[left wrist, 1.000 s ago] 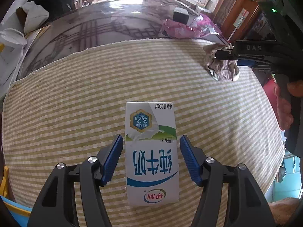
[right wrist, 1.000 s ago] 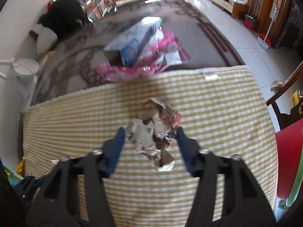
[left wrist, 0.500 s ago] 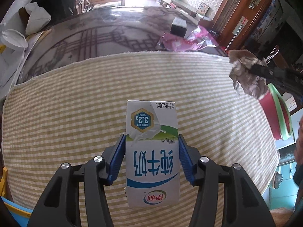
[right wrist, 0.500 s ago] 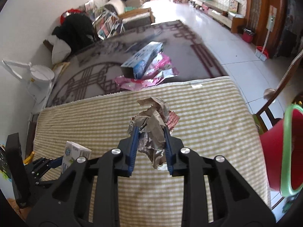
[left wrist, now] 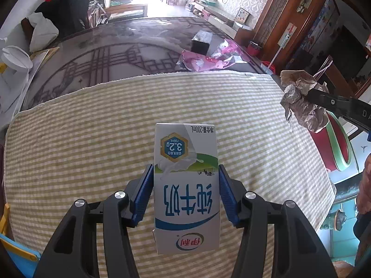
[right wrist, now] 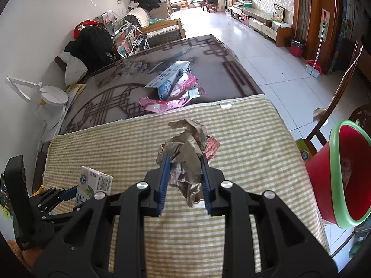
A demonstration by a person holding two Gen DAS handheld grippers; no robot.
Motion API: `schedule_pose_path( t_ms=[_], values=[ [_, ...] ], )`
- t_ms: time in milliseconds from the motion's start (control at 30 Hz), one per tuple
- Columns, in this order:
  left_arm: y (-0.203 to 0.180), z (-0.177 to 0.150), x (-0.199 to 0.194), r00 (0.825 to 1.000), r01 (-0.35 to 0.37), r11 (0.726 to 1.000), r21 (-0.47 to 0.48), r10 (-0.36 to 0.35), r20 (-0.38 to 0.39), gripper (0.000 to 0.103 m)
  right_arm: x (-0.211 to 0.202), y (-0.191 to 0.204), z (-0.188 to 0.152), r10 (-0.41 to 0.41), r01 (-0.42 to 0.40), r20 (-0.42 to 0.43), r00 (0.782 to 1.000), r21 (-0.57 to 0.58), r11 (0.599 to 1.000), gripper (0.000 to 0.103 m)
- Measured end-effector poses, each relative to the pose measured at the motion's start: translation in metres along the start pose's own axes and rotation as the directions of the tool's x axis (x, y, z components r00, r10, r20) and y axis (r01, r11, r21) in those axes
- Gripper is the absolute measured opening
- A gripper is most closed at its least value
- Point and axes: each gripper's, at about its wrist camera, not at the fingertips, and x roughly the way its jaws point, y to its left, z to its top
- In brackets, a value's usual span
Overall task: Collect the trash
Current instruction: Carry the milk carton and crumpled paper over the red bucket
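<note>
Carton [left wrist: 186, 185] clamped by left gripper [left wrist: 185, 192], crumpled paper [right wrist: 185, 162] pinched by right gripper [right wrist: 184, 180], bin [right wrist: 343, 173] cropped.

One milk carton [left wrist: 186, 185]. One wad of crumpled paper [right wrist: 185, 159]. One red bin [right wrist: 340, 173]. Two grippers, left [left wrist: 185, 194] and right [right wrist: 184, 183]. One checked mat [left wrist: 92, 127].

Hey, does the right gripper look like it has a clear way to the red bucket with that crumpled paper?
Probably yes. The right gripper is shut on the crumpled paper, lifted off the striped cloth. The red bucket stands just beyond the cloth's right edge, its mouth open, and nothing shows between them.
</note>
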Motion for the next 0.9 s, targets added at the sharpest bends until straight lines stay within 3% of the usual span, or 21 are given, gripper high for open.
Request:
schedule_pose_path(
  t_ms=[300, 500, 900],
  values=[
    [-0.02, 0.007, -0.004, 1.0, 0.0, 0.999, 0.039, -0.001, 0.013, 0.051, -0.01, -0.012, -0.008, 0.002, -0.002, -0.013, 1.0, 0.004, 1.0, 0.026],
    [-0.041, 0.026, -0.02, 0.997, -0.024, 0.996, 0.088, 0.018, 0.076, 0.052, -0.029, -0.027, -0.003, 0.0, 0.0, 0.032, 0.999, 0.004, 1.0, 0.026],
    [-0.098, 0.02, -0.012, 0.998, -0.003, 0.999, 0.032, 0.001, 0.061, 0.051, -0.041, -0.075, -0.012, 0.044, -0.047, 0.038, 0.998, 0.056, 0.997, 0.026]
  ],
)
